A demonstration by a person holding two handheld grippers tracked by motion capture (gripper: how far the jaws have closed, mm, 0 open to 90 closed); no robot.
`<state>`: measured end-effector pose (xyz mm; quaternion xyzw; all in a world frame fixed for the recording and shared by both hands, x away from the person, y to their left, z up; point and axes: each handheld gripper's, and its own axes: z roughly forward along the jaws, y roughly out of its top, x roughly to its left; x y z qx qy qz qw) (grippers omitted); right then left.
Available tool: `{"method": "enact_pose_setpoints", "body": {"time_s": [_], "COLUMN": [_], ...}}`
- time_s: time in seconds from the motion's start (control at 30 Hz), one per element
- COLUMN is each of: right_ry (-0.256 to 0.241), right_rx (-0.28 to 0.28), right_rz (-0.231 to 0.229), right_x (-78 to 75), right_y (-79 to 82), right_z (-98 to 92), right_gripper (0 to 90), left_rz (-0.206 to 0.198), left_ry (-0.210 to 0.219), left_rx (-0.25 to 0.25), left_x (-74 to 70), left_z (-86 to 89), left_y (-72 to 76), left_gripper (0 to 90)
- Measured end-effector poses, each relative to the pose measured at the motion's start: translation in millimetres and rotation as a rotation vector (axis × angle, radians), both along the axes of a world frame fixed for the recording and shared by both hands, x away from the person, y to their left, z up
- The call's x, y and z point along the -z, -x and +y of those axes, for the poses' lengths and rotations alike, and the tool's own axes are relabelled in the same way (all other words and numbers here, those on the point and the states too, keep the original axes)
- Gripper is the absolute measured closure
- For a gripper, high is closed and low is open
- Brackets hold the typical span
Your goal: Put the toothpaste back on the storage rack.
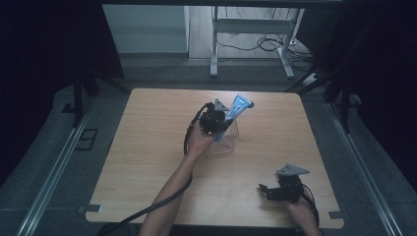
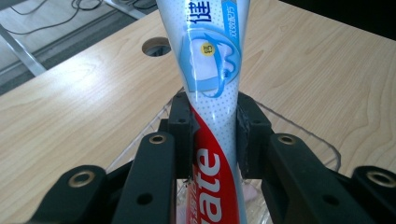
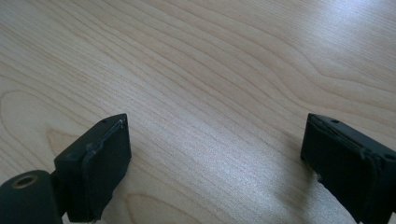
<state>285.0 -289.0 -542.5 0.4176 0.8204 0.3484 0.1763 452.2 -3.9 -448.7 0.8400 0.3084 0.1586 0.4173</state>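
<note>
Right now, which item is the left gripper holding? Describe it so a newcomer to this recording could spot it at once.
Start at the wooden table and look just past its middle, where a clear plastic container sits. The left gripper is shut on a toothpaste tube that stands tilted, lower end in that container. Its white, red and blue print makes it the one colourful thing there.

A light wooden desk (image 1: 147,147) carries a clear tub (image 1: 231,140) just past centre, toward 12 o'clock.
</note>
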Motion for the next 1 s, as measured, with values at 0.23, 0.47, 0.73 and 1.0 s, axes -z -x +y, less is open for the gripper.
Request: {"method": "enact_pose_setpoints", "body": {"time_s": [0.23, 0.47, 0.73, 1.0], "right_ry": [0.0, 0.0, 0.0, 0.0], "right_rx": [0.0, 0.0, 0.0, 0.0], "right_rz": [-0.001, 0.0, 0.0, 0.0], "right_x": [0.0, 0.0, 0.0, 0.0], "right_y": [-0.1, 0.0, 0.0, 0.0], "right_z": [0.0, 0.0, 0.0, 0.0], "right_gripper": [8.2, 8.2, 8.2, 8.2], "left_rz": [0.009, 0.007, -0.003, -0.011], "left_ry": [-0.022, -0.053, -0.105, -0.172], "left_rx": [0.003, 0.001, 0.002, 0.004], "left_x": [3.3, 3.9, 4.7, 6.8], "left_z": [1.1, -0.1, -3.2, -5.0], "left_y": [0.8, 3.2, 7.6, 11.1], "left_gripper": [71.1, 70.7, 70.3, 69.6]}}
